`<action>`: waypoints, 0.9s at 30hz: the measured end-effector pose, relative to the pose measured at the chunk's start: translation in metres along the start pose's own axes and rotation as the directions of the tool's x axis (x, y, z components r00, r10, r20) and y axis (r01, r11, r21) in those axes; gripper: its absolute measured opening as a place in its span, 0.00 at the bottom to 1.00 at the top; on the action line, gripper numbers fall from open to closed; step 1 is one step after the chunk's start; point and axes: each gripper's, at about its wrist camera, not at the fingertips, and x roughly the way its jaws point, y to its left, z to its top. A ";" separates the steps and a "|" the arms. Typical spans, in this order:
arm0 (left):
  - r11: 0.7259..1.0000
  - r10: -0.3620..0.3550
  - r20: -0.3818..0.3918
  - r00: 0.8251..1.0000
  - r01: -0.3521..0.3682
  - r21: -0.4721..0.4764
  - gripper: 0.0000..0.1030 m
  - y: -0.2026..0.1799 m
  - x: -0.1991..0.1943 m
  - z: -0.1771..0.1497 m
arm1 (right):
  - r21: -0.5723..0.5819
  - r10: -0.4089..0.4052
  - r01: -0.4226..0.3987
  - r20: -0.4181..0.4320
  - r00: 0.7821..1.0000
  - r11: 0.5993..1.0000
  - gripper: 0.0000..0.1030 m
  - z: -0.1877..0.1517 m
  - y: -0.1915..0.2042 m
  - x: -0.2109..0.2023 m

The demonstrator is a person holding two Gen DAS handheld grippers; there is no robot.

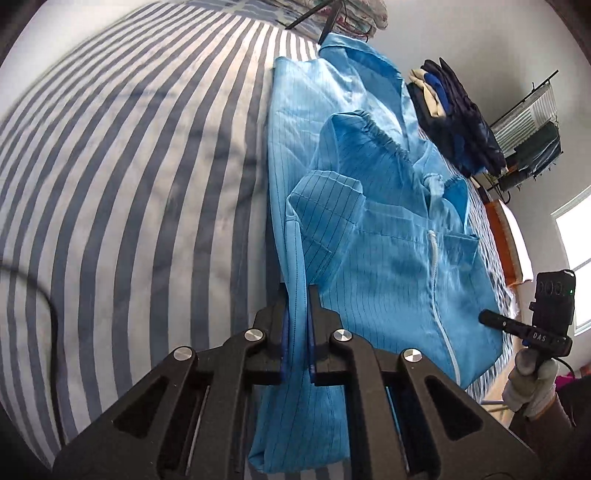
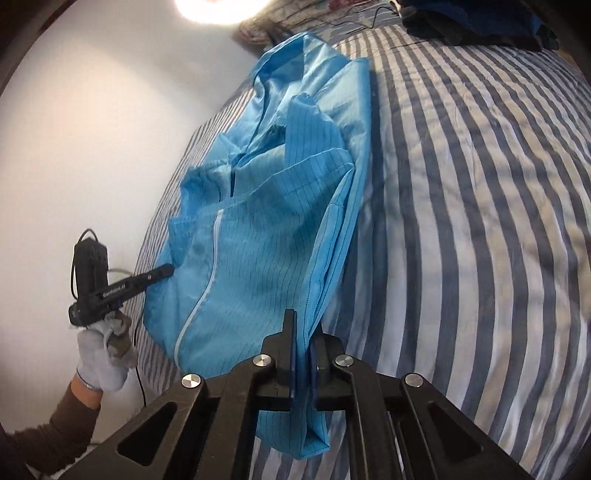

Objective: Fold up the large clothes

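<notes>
A large light-blue pinstriped garment (image 1: 388, 258) with a white zipper lies on a blue-and-white striped bed cover (image 1: 129, 184). Its sleeves with elastic cuffs are folded over the body. My left gripper (image 1: 297, 295) is shut on the garment's bottom hem at one corner. My right gripper (image 2: 303, 328) is shut on the hem at the other corner; the garment (image 2: 258, 240) stretches away from it. Each gripper also shows in the other's view: the right one (image 1: 491, 318) at the garment's far hem, the left one (image 2: 162, 271) likewise, held by a gloved hand (image 2: 107, 354).
A pile of dark folded clothes (image 1: 454, 118) sits on the bed beside the collar, also showing in the right wrist view (image 2: 476, 22). A wire rack (image 1: 528, 125) stands against the wall. A floral pillow (image 2: 266, 29) and cables lie at the head. An orange-edged item (image 1: 506, 236) lies by the bed edge.
</notes>
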 end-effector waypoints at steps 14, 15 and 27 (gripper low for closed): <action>0.996 0.052 0.030 0.998 -0.054 0.073 0.09 -0.006 -0.043 -0.024 | -0.059 -0.046 0.042 -0.060 0.997 0.997 0.30 0.011 0.021 -0.003; 0.993 0.060 0.051 0.997 -0.065 0.094 0.09 -0.009 -0.051 -0.018 | -0.088 -0.059 0.056 -0.036 0.998 0.995 0.30 0.017 0.026 -0.012; 0.995 -0.015 0.159 0.987 -0.001 0.100 0.18 -0.031 -0.049 0.123 | -0.257 0.027 0.021 0.180 0.983 0.966 0.42 0.133 0.080 -0.063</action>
